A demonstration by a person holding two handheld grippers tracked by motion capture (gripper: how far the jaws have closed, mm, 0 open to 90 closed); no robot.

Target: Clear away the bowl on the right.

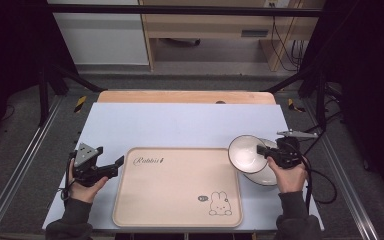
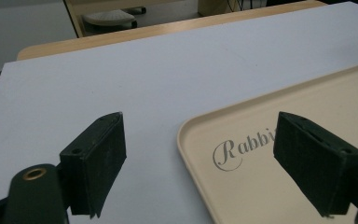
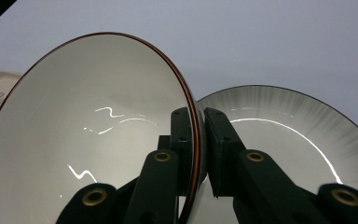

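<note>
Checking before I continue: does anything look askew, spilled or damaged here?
Nothing is spilled or broken. The bowl is tipped steeply on edge, but only because the right claw is clamped on its rim, holding it above the plate. The tray lies flat.

I see a beige tray (image 1: 177, 186) lying flat on the pale sheet (image 1: 180, 125) that covers my table. It bears the word "Rabbit" near its far left corner and a small rabbit drawing (image 1: 220, 204) near its near right corner. A strip of wooden tabletop (image 1: 185, 96) shows past the sheet's far edge. Beyond it stands a wooden desk (image 1: 205, 30) on grey floor.
</note>
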